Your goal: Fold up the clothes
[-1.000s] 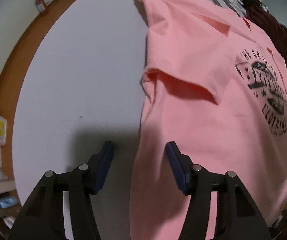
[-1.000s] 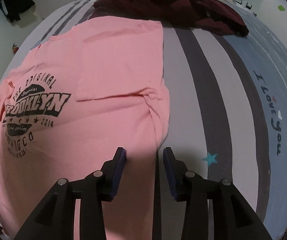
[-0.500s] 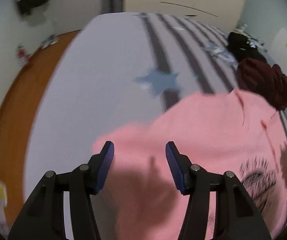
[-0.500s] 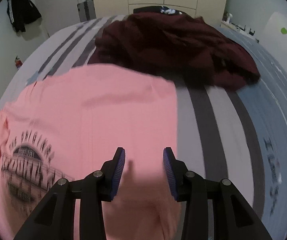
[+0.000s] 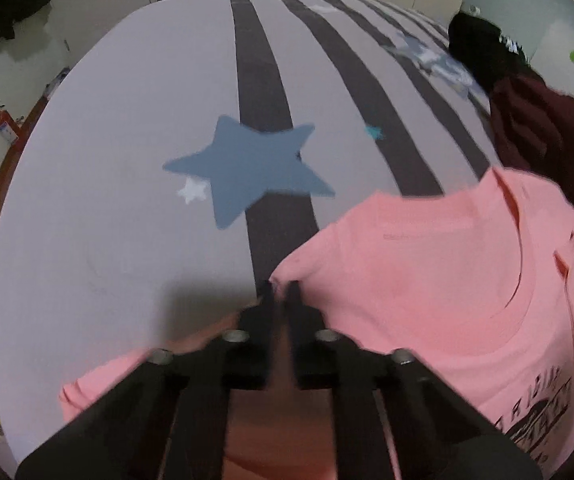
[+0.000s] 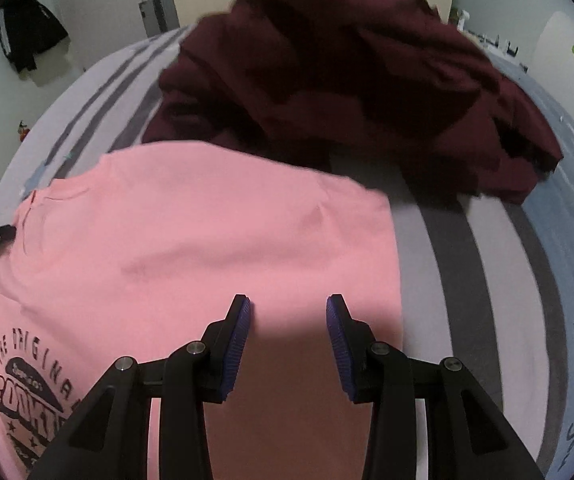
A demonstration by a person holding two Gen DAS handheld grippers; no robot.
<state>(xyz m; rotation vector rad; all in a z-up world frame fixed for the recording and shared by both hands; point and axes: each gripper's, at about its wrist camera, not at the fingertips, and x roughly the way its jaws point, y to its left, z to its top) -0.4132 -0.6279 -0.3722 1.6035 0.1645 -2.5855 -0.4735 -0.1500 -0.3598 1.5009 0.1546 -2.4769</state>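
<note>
Left gripper (image 5: 281,290) pinches the near-left shoulder corner of the pink T-shirt (image 5: 427,280) lying on the bed (image 5: 127,160); right gripper (image 6: 289,320), part-open, hovers empty above the opposite shoulder.

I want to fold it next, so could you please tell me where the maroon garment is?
In the right wrist view, the maroon garment lies crumpled on the striped bed, just beyond the pink shirt.
</note>
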